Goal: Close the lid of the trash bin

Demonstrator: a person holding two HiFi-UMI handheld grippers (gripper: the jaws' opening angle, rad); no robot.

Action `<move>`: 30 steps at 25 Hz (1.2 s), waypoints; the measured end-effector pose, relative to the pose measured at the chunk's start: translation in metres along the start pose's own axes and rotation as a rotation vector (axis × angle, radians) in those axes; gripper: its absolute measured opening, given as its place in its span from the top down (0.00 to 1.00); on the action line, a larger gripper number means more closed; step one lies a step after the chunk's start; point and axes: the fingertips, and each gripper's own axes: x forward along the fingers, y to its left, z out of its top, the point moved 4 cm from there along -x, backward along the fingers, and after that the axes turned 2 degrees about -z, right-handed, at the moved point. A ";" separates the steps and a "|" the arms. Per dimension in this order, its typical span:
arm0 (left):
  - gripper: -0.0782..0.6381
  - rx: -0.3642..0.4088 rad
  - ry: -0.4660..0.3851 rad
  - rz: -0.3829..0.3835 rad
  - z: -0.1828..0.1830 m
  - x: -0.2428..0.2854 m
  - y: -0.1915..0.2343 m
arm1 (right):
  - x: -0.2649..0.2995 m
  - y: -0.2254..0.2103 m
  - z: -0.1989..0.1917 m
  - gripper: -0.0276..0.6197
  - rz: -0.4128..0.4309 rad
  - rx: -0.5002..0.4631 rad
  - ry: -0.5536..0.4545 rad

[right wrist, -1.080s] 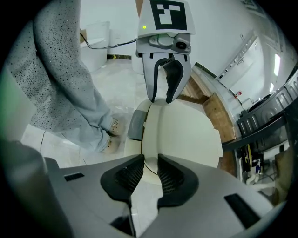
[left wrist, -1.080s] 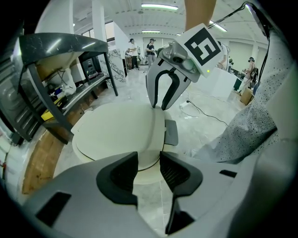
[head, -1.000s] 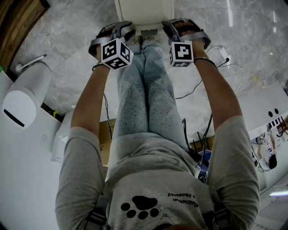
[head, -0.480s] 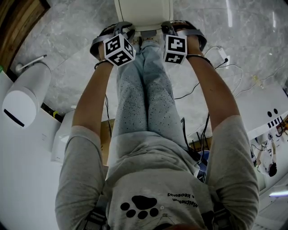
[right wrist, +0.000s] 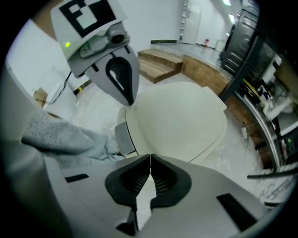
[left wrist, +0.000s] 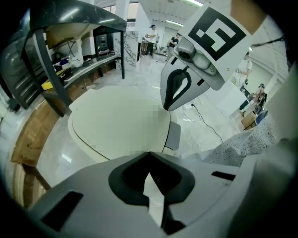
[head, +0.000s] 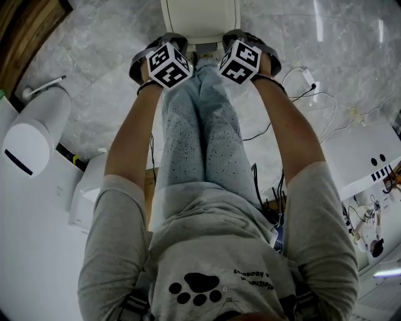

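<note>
Marble floor point(head: 94, 63) surrounds the trash bin point(head: 200, 19) just beyond your fingers. Its lid point(right wrist: 177, 116) looks down already. Your left gripper point(left wrist: 149, 154) and right gripper point(right wrist: 150, 156) have just been closing, fingers together on nothing. Next, back away.

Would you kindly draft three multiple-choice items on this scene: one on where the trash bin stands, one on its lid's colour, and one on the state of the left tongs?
1. In the head view, the trash bin shows:
A. at the top middle, beyond the person's legs
B. at the left edge
C. at the bottom right

2. Its lid is:
A. black
B. red
C. cream

3. The left tongs are:
A. wide apart
B. shut and empty
C. clamped on the lid

Key:
1 A, the bin sits past the legs at the picture's top.
2 C, both gripper views show a pale cream lid.
3 B, the jaw tips meet with nothing between them.
</note>
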 end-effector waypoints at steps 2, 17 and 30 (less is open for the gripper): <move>0.86 -0.043 -0.024 0.004 0.004 -0.006 0.000 | -0.007 -0.002 0.002 0.91 -0.004 0.109 -0.038; 0.87 -0.360 -0.222 0.100 0.049 -0.086 -0.006 | -0.097 -0.019 0.021 0.91 -0.069 0.550 -0.273; 0.87 -0.503 -0.423 0.286 0.106 -0.233 -0.030 | -0.242 -0.019 0.058 0.91 -0.209 0.715 -0.455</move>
